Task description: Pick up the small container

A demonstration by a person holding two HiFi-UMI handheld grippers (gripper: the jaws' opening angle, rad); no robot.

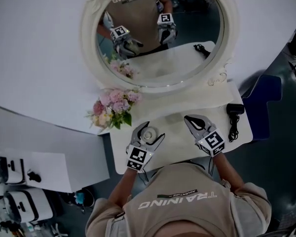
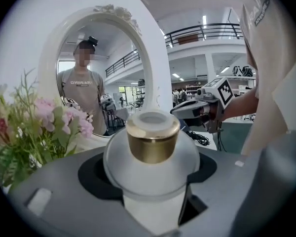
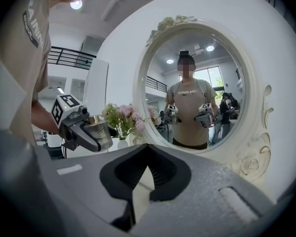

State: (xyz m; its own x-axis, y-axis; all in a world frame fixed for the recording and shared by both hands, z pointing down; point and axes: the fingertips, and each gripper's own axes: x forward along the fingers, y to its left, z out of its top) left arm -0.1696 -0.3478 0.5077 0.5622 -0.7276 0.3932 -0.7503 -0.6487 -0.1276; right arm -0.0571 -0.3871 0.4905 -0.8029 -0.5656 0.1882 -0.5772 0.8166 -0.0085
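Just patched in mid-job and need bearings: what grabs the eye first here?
A big oval white-framed mirror fills the back of the white table, with pink flowers at its lower left. Nearer the person, the left gripper is shut on the small container, a frosted jar with a gold collar. The right gripper beside it holds nothing.

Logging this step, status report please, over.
Left gripper shut on small container. Right gripper shut, empty. Flowers beside, nothing blocking.
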